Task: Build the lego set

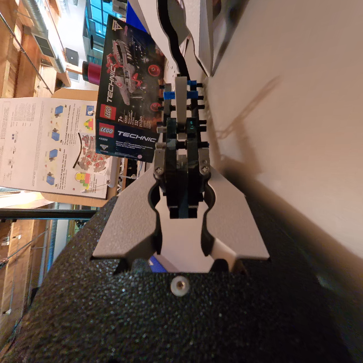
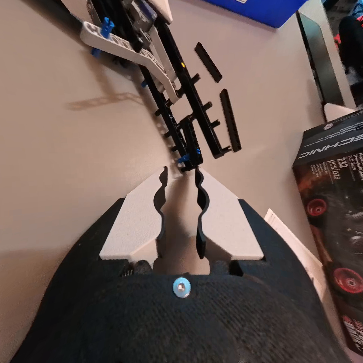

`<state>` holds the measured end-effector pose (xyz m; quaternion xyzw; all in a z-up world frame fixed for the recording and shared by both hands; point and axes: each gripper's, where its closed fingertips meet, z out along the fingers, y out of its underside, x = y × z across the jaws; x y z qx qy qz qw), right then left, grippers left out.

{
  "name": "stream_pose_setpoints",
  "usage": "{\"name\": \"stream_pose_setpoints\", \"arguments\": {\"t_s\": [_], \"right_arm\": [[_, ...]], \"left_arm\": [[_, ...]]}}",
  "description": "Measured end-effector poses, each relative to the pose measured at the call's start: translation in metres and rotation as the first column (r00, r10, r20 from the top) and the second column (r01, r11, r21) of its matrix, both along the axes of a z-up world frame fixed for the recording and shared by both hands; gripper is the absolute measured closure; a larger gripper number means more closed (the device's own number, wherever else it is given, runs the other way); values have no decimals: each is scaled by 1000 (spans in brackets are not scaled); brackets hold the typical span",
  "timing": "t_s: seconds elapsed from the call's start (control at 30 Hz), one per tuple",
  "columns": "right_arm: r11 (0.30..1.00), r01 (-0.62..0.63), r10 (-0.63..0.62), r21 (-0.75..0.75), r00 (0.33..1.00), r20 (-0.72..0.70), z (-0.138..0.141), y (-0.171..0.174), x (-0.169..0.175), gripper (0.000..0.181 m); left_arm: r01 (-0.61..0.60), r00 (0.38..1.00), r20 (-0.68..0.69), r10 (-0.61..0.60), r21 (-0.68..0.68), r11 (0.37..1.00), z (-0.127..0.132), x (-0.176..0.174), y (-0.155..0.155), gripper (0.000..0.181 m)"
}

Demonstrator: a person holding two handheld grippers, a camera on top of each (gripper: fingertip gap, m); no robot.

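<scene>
**A:** What is the left gripper (image 1: 181, 157) doing?

**B:** It is clenching the near end of the lego chassis (image 1: 181, 110), a frame of long black beams with grey beams and blue pins. Its jaws are pressing on the black beams from both sides. The chassis is lying close along the beige table (image 1: 284, 98).

**A:** And the right gripper (image 2: 181, 170)?

**B:** It is standing released, jaws apart with only table showing between them. Its tips are sitting just beside the far end of the chassis; whether they are touching it is unclear.

**A:** What is lying around them?

**B:** Two loose black beams (image 2: 228, 119) are resting on the table just beside the chassis. Farther out, the set's box (image 1: 127, 94) is standing near an instruction sheet (image 1: 49, 145). A blue bin (image 2: 255, 9) is sitting at the table's far edge.
</scene>
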<state>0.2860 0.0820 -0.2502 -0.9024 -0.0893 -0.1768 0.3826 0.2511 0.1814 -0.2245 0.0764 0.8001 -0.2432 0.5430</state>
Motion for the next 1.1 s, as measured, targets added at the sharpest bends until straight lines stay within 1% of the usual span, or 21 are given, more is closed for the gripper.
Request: {"name": "stream_pose_setpoints", "arguments": {"t_s": [0.07, 0.13, 0.2, 0.23, 0.27, 0.3, 0.33, 0.4, 0.43, 0.47, 0.5, 0.6, 0.63, 0.7, 0.83, 0.9, 0.97, 1.1], "right_arm": [[999, -25, 24, 41, 1000, 11, 7, 5, -6, 162], [994, -26, 25, 106, 1000, 11, 17, 12, -12, 160], [991, -37, 35, 125, 999, 20, 18, 19, -16, 155], [994, -31, 27, 109, 999, 31, 15, 19, -15, 153], [997, 5, -10, 78, 998, 65, 12, 15, -7, 155], [997, 29, -36, 72, 995, 95, 15, 11, 0, 157], [994, 39, -48, 105, 995, 89, 22, 9, 3, 152], [979, 86, -86, 183, 996, -13, 28, 8, 8, 144], [976, 109, -98, 186, 993, -72, 24, 7, 9, 139], [977, 120, -104, 174, 990, -97, 20, 7, 10, 134], [980, 106, -92, 170, 992, -89, 18, 7, 9, 133], [982, 65, -55, 177, 997, -61, 19, 15, 0, 138], [984, 55, -47, 168, 998, -53, 18, 17, -3, 135], [986, 28, -25, 165, 1000, -17, 21, 20, -7, 143], [978, 13, 4, 208, 997, -80, 24, 25, -19, 142], [975, 31, -15, 219, 997, -74, 25, 25, -21, 142], [973, 34, -18, 227, 997, -72, 25, 25, -26, 138], [951, -2, 49, 308, 988, -145, 35, 29, -56, 140]], "left_arm": [[-44, 999, 28, 43, 25, 999, 1, 5, 5, 141], [-54, 997, 61, 50, 54, 997, 2, 6, 6, 142], [-46, 997, 71, 42, 59, 997, 3, 5, 5, 142], [-44, 996, 83, 38, 71, 996, 4, 5, 5, 142], [-40, 994, 106, 30, 91, 995, 5, 4, 4, 142], [-41, 992, 126, 27, 110, 993, 6, 4, 4, 142], [-44, 990, 141, 26, 124, 991, 6, 4, 3, 142], [-54, 984, 174, 27, 152, 987, 8, 4, 3, 142], [-60, 981, 194, 26, 171, 984, 9, 4, 2, 142], [-64, 977, 211, 24, 187, 980, 9, 4, 1, 142], [-68, 975, 222, 23, 198, 978, 9, 4, 0, 142], [-84, 965, 261, 22, 231, 969, 11, 4, -2, 142], [-94, 962, 273, 25, 244, 965, 11, 5, -2, 142], [-113, 960, 279, 41, 247, 962, 11, 6, 0, 142], [-142, 955, 288, 66, 252, 957, 11, 7, 2, 142], [-148, 956, 284, 76, 244, 959, 11, 5, -1, 142], [-147, 955, 287, 76, 234, 961, 13, 2, -5, 142], [-127, 954, 295, 55, 231, 965, 13, 0, -18, 142]]}}
